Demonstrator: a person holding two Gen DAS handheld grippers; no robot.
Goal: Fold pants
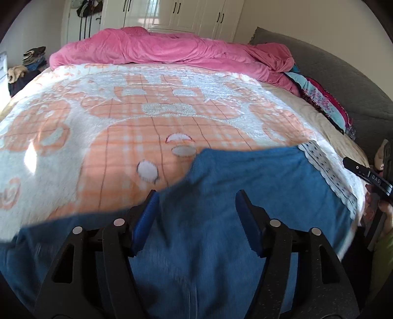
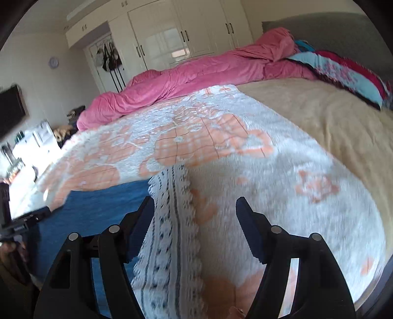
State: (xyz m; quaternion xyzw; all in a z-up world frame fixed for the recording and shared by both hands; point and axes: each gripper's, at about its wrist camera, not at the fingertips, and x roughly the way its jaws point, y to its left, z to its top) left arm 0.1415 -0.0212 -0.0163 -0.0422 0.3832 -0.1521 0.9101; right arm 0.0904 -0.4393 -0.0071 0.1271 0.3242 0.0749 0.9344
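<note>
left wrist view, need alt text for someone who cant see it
The open left gripper hangs over blue pants with a white lace hem, spread on an orange-and-white blanket covering a bed. A rumpled pink duvet lies along the far edge, before white wardrobes.

Blurred pants (image 1: 221, 186), lower part cut off

Low wrist views over bed (image 1: 172, 117)
</note>
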